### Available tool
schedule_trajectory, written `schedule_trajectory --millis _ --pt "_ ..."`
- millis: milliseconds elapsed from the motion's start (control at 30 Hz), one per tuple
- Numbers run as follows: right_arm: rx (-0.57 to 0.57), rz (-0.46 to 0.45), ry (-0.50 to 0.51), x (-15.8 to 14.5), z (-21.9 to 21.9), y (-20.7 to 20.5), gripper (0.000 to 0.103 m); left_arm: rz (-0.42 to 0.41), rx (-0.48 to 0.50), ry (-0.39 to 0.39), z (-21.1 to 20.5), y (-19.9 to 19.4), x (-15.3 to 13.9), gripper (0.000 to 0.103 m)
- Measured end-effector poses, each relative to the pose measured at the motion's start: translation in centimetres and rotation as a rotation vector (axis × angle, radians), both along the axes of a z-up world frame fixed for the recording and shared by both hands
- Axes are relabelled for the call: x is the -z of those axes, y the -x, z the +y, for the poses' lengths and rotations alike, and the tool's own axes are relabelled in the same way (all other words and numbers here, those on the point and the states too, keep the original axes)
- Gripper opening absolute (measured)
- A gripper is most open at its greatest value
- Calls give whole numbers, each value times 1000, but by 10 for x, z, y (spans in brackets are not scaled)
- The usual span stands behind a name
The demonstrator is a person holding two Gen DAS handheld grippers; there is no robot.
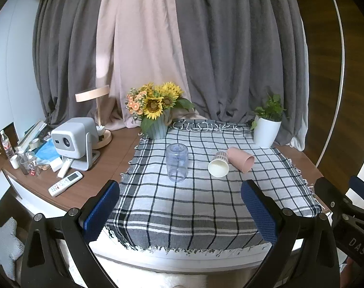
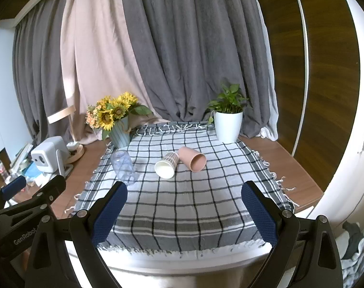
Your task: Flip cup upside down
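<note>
Three cups rest on a checked cloth. A clear plastic cup stands mouth down on the left. A white paper cup lies on its side with its mouth towards me. A pink cup lies on its side beside it, touching it. My left gripper is open and empty, near the cloth's front edge. My right gripper is open and empty, also at the front edge. All cups are well beyond both grippers.
A sunflower vase and a white potted plant stand at the cloth's back corners. A projector, lamp, remotes and clutter fill the table's left side. Curtains hang behind.
</note>
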State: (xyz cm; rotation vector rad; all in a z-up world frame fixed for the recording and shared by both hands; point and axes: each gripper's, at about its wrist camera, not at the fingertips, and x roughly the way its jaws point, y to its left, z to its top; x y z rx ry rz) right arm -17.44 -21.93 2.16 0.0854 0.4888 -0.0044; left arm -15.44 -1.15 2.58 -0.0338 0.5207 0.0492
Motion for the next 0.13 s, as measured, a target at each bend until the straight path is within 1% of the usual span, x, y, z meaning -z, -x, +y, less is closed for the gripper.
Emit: schedule_trajectory --millis 133 --pt "-1 1 -1 0 0 -1 96 1 2 1 -1 0 0 103"
